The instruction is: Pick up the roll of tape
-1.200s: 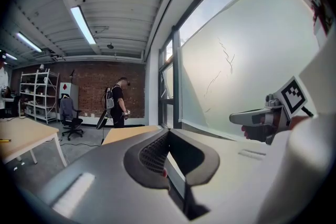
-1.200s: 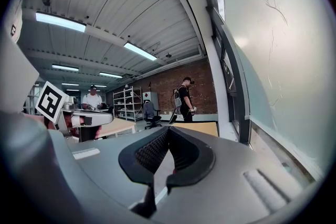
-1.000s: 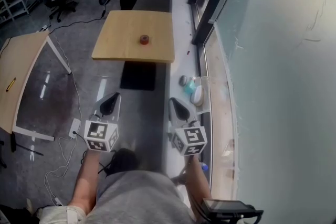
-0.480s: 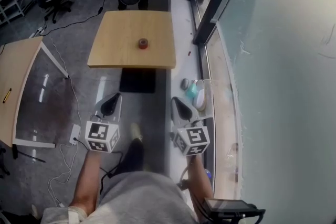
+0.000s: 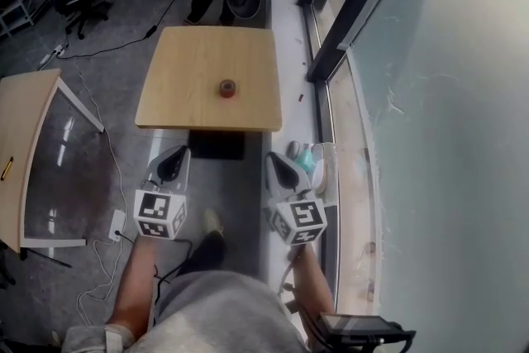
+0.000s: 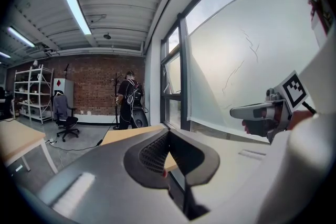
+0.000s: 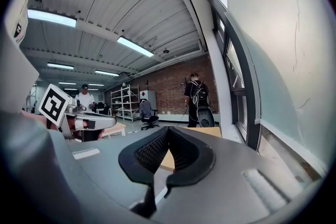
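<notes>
1. As the person walks forward, the left gripper (image 5: 171,163) has come nearer the wooden table (image 5: 178,99) than it was a second ago. Its jaws are closed together with nothing between them.
2. At the centre, the roll of tape (image 5: 226,88) lies alone near the middle of the tabletop, well apart from both grippers. It now sits lower in the head view than before, so the approach seems under way, though neither gripper looks within reach yet.
3. To the right, the right gripper (image 5: 279,166) is carried level with the left one. Its jaws are also pressed together and hold nothing. Whichever gripper takes the roll would probably have to open first.
4. Furthest right, a clear tub (image 5: 331,150) on the window sill seems to hold a teal item and a pale one, though I cannot tell what they are. It was ahead of the right gripper a second ago and is now just beside it.
</notes>
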Motion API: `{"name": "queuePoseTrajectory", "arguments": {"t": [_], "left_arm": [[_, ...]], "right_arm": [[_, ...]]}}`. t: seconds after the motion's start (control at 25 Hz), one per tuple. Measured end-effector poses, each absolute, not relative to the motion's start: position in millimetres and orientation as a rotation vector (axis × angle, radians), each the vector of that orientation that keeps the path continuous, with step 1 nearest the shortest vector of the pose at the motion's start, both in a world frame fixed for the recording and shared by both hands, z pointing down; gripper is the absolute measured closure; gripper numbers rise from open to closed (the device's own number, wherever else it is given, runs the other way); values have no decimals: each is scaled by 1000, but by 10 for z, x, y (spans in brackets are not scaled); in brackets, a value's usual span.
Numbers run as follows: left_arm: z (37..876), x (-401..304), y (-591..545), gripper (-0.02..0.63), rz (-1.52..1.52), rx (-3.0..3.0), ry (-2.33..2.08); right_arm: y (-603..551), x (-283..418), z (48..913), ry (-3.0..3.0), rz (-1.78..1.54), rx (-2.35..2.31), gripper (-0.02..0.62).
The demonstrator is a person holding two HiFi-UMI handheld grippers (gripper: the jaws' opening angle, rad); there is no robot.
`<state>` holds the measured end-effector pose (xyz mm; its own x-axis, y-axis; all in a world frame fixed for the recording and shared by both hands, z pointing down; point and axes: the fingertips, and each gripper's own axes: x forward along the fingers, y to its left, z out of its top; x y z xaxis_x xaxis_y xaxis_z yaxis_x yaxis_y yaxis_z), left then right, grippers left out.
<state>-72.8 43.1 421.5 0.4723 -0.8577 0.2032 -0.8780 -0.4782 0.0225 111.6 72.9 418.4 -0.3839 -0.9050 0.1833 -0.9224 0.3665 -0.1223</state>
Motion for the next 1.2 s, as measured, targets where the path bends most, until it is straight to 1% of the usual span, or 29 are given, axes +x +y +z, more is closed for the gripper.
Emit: {"name": "queuePoseTrajectory", "arguments": {"t": [0.56, 1.2], "left_arm": [[4214, -808, -728, 606, 276, 2611, -1521], [4474, -803, -1468, 606, 336, 2576, -1537]], "right_arm": [[-487, 976, 4230, -2545, 320, 1704, 581], [-1343, 1013, 4449, -2522, 364, 1653, 581]]}}
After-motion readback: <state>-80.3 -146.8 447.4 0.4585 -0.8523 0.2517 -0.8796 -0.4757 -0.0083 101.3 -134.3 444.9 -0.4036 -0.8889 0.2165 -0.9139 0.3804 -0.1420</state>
